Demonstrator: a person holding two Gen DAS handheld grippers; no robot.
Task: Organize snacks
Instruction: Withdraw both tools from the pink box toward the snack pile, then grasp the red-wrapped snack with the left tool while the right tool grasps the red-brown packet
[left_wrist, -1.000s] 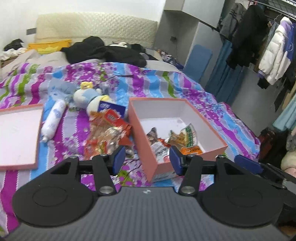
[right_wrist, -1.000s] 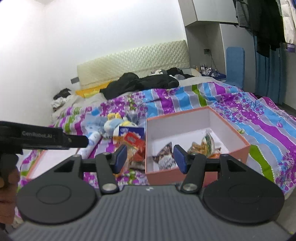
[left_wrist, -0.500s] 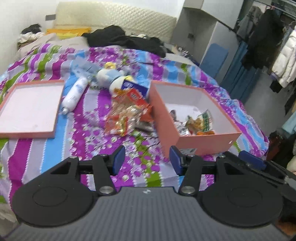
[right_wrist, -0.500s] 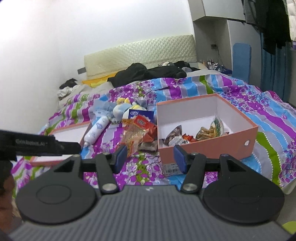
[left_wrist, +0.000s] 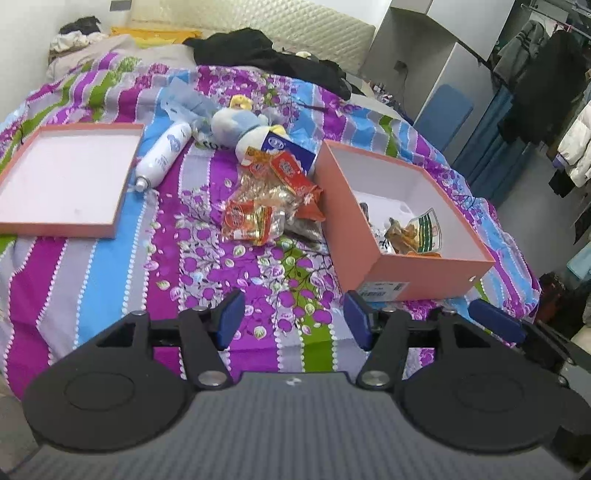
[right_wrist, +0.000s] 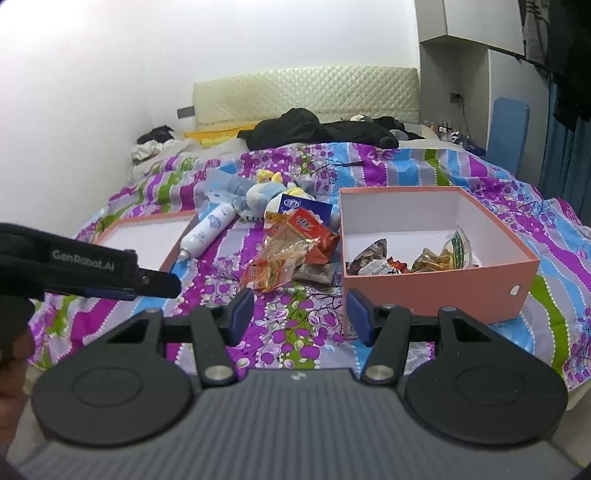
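A few packets already lie in the pink box (left_wrist: 402, 177); the snack pile (left_wrist: 273, 199) beside it remains (lid aside). Left gripper (left_wrist: 293, 321), just widened, and right gripper (right_wrist: 299, 314) both gape empty.

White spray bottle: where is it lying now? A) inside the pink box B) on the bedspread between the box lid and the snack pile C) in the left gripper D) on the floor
B: the white spray bottle lies on the bedspread, between the box lid and the snack pile.
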